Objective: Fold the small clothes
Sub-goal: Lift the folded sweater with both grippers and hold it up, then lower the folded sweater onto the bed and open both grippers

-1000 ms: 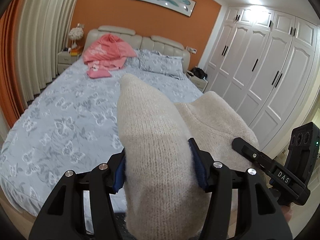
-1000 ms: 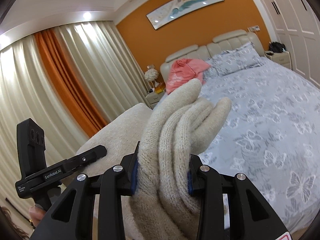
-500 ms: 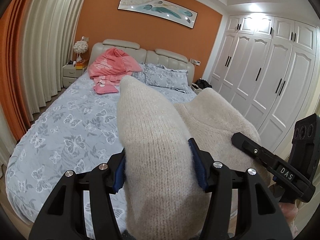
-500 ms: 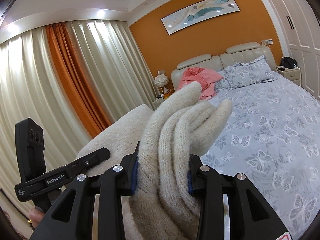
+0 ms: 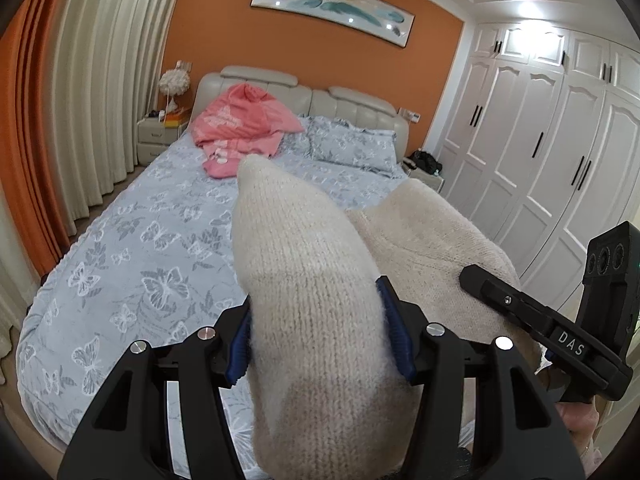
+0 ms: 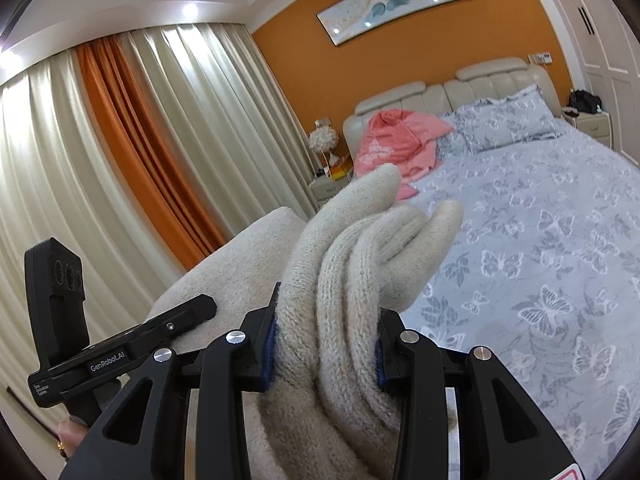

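**Cream knit held in the air between both grippers, short of the bed**

Left gripper [image 5: 316, 336]: jaws part-way closed, blue pads pressing a thick fold of the cream knit garment [image 5: 304, 280]. Right gripper [image 6: 324, 344]: narrower gap, clamped on a bunched, multi-layer edge of the same piece. The garment spans from one gripper to the other, its long axis running side to side, none of it seen resting on the bed [image 5: 132, 248]. The bed lies ahead and below both grippers. Both point slightly downward, side by side. Pink clothing [image 5: 240, 128] sits far off by the headboard. Judgement: next move needs lowering onto the open bedspread ahead.
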Demonstrator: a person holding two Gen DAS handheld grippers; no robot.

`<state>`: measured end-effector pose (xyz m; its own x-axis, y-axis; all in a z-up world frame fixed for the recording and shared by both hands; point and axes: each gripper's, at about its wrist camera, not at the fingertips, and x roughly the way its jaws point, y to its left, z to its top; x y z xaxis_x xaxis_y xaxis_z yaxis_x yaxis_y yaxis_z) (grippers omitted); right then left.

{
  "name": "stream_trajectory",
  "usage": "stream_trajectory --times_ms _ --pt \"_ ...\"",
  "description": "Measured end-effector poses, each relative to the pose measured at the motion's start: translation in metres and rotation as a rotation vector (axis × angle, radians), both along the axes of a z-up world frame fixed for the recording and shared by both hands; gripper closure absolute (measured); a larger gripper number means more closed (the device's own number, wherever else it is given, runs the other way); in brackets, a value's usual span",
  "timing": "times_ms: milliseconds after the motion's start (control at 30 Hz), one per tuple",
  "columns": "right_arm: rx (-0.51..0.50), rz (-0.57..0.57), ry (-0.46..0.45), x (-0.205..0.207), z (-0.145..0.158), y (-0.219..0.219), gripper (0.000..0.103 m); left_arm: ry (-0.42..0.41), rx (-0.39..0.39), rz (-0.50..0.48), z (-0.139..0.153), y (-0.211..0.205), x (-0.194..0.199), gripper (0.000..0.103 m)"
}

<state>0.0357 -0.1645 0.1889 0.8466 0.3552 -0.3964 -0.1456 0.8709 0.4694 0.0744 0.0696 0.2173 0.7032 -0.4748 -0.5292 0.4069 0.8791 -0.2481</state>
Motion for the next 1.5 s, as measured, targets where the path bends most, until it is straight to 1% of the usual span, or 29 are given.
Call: stream_trajectory --times_ms 133,167,233,267,300,333,367,400,433,467,567,633,667,767,800,833,867,933,967,1033,1133,1200,1233,1267,1300,1367,1433,1467,1500 --pt "0.014 -0.024 0.094 0.027 -0.057 -0.004 0.066 0.106 0.005 -0.012 -0.056 0.004 0.032 0.047" --pt "0.012 -0.033 0.145 0.037 -0.091 -0.009 0.064 0.155 0.001 -0.019 -0.085 0.005 0.043 0.045" --pt "-0.004 -0.054 0.219 0.045 -0.145 -0.017 0.055 0.221 -0.027 -0.012 -0.139 0.010 0.057 0.033" --pt "-0.031 -0.084 0.321 0.049 -0.193 -0.025 0.054 0.244 -0.034 0.003 -0.178 0.014 0.062 0.033" --pt "-0.059 -0.121 0.452 0.050 -0.235 -0.032 0.057 0.273 0.005 0.042 -0.220 0.019 0.062 0.033" --pt "-0.066 -0.144 0.545 0.049 -0.260 -0.038 0.062 0.311 0.040 0.065 -0.241 0.022 0.063 0.035" --pt "-0.017 -0.172 0.616 0.035 -0.285 -0.048 0.076 0.397 0.075 0.094 -0.271 0.029 0.059 0.038" --pt "0.016 -0.178 0.607 0.026 -0.288 -0.052 0.077 0.438 0.050 0.099 -0.283 0.037 0.055 0.042" --pt "0.029 -0.180 0.584 0.017 -0.286 -0.054 0.077 0.437 -0.002 0.104 -0.287 0.048 0.045 0.041" --pt "0.000 -0.169 0.565 0.012 -0.279 -0.052 0.077 0.413 -0.018 0.114 -0.283 0.053 0.039 0.040" --pt "-0.083 -0.090 0.522 0.029 -0.252 -0.036 0.076 0.326 -0.023 0.104 -0.262 0.052 0.030 0.029" --pt "-0.108 -0.073 0.512 0.045 -0.243 -0.028 0.054 0.308 -0.018 0.089 -0.254 0.040 0.035 0.019" --pt "-0.124 -0.071 0.520 0.060 -0.244 -0.024 0.041 0.312 -0.005 0.086 -0.252 0.031 0.039 0.018" --pt "-0.160 -0.067 0.616 0.090 -0.275 -0.015 0.039 0.337 0.046 0.088 -0.260 0.012 0.047 0.017" --pt "-0.160 -0.069 0.660 0.095 -0.288 -0.015 0.043 0.347 0.060 0.090 -0.265 0.009 0.048 0.017" --pt "-0.146 -0.056 0.694 0.099 -0.301 -0.013 0.054 0.360 0.071 0.089 -0.272 0.006 0.050 0.017" --pt "-0.121 -0.020 0.727 0.104 -0.314 -0.010 0.082 0.370 0.077 0.087 -0.277 0.004 0.050 0.017" --pt "-0.132 -0.024 0.697 0.106 -0.305 -0.007 0.086 0.393 0.103 0.087 -0.285 0.001 0.048 0.017" --pt "-0.132 -0.023 0.629 0.105 -0.287 -0.005 0.086 0.397 0.115 0.086 -0.289 0.000 0.047 0.017" --pt "-0.158 -0.024 0.568 0.102 -0.266 -0.005 0.087 0.405 0.140 0.084 -0.296 0.000 0.047 0.017" --pt "-0.192 -0.032 0.591 0.100 -0.274 -0.012 0.085 0.437 0.168 0.090 -0.307 -0.003 0.050 0.017" --pt "-0.199 -0.030 0.713 0.105 -0.314 -0.018 0.079 0.469 0.169 0.094 -0.314 -0.003 0.052 0.017" --pt "-0.171 -0.022 0.735 0.104 -0.325 -0.020 0.079 0.486 0.172 0.099 -0.317 -0.004 0.052 0.017" --pt "-0.131 -0.042 0.699 0.098 -0.322 -0.025 0.078 0.494 0.178 0.103 -0.318 -0.004 0.052 0.017" --pt "-0.113 -0.053 0.693 0.095 -0.317 -0.026 0.072 0.497 0.184 0.106 -0.319 -0.004 0.052 0.017" --pt "-0.095 -0.082 0.683 0.088 -0.304 -0.027 0.069 0.493 0.204 0.117 -0.318 -0.002 0.047 0.016" --pt "-0.111 -0.097 0.653 0.081 -0.293 -0.027 0.057 0.489 0.210 0.128 -0.317 0.000 0.044 0.014" --pt "-0.127 -0.117 0.641 0.077 -0.290 -0.030 0.039 0.489 0.210 0.133 -0.317 0.001 0.043 0.014" --pt "-0.138 -0.139 0.643 0.075 -0.291 -0.034 0.028 0.489 0.212 0.135 -0.316 0.001 0.042 0.014"
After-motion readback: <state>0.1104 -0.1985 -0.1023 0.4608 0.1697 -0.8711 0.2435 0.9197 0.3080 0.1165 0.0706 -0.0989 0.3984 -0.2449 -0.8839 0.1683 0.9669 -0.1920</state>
